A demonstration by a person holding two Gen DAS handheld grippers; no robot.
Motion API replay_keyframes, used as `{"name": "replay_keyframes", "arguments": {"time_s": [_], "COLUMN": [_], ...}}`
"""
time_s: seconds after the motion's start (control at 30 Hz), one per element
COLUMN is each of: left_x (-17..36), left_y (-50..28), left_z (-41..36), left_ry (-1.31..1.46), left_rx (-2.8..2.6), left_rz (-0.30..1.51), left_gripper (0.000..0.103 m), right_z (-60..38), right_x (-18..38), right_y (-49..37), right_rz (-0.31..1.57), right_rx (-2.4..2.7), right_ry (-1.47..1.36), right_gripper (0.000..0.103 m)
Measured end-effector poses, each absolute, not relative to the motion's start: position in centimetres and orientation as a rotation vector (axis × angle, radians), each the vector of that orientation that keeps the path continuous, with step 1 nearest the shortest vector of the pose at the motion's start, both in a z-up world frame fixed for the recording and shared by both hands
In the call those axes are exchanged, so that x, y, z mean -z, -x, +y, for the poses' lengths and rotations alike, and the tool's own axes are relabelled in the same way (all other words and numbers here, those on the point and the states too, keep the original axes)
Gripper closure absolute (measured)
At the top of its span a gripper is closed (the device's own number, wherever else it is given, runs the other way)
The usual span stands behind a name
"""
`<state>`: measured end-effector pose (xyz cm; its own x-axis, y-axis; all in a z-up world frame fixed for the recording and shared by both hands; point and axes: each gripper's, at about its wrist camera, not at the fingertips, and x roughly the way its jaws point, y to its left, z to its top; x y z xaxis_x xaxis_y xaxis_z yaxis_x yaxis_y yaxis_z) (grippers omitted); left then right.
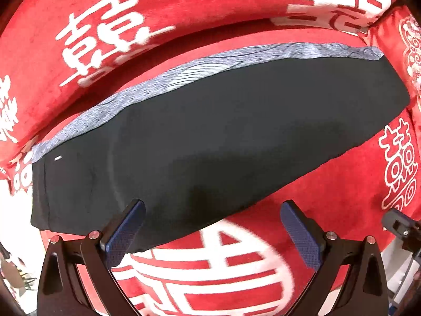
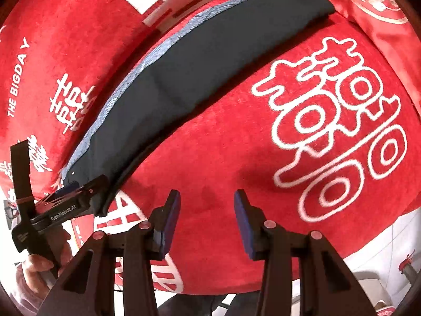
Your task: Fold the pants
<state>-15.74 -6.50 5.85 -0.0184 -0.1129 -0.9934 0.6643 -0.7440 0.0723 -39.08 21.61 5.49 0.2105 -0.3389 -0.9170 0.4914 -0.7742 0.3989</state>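
The pants (image 1: 223,131), dark and folded lengthwise into one long strip, lie flat on a red blanket (image 1: 329,184) printed with white characters. A grey-blue patterned band (image 1: 158,79) of fabric shows along their far long edge. In the left wrist view the strip runs diagonally from lower left to upper right, its near edge passing just beyond the fingertips.

The left gripper (image 1: 213,210) hangs above the near edge of the pants with its jaws spread wide; nothing is between them. One blue pad (image 1: 123,234) overlaps the dark cloth in the picture; whether it touches the cloth cannot be told. The other pad stands over bare blanket.

The right gripper (image 2: 206,197) is over bare red blanket, beside the pants and apart from them, the strip lying up and to its left. Its jaws are partly spread and opening, with nothing between them.

In the right wrist view the left gripper (image 2: 76,192) appears at the near end of the pants, held by a hand (image 2: 39,263) at the lower left.
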Motion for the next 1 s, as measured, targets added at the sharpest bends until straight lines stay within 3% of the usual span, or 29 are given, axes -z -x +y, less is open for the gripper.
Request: {"name": "replay_keyframes", "arguments": {"time_s": [0.47,0.67,0.73,1.0], "left_x": [-5.4,-5.9,-5.8,-3.1], "left_y": [24.5,27.4,27.5,27.6], "left_z": [-4.6,-4.5,-4.4,-4.7], "left_ry": [-1.713,-1.656,-1.636,-1.621], "left_rx": [1.810,1.799,1.789,1.721], "left_rz": [0.626,0.618,0.620,0.638], "left_gripper": [0.000,0.000,0.000,0.000], "right_z": [22.0,22.0,22.1,23.2], "right_x": [-4.2,-3.7,-3.5,-1.6], "right_y": [48.5,52.7,53.7,55.6], "right_rz": [0.116,-0.010,-0.042,-0.182], "right_rx": [1.621,1.628,1.645,1.636], "right_ry": [-1.840,-1.796,-1.779,-1.780], "right_gripper": [0.056,0.053,0.045,0.045]}}
